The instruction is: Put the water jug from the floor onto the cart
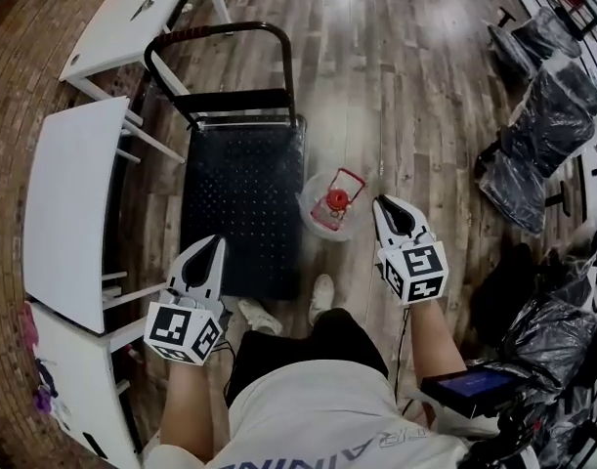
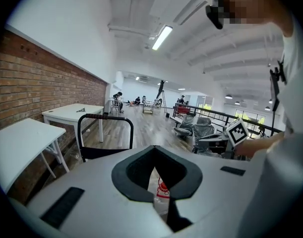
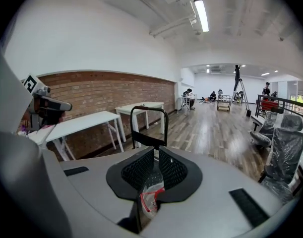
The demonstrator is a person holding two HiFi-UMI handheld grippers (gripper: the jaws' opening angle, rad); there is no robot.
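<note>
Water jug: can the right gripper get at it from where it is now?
Probably yes. The water jug stands on the floor just left of the right gripper, nothing between them; the shut jaws must open first.

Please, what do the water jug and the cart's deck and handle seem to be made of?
Water jug: likely clear plastic, since the floor shows through its wall; red cap and handle.
Cart deck: probably dark painted metal, matte, with rows of small dots.
Cart handle: seemingly a dark metal tube, slightly glossy.
</note>
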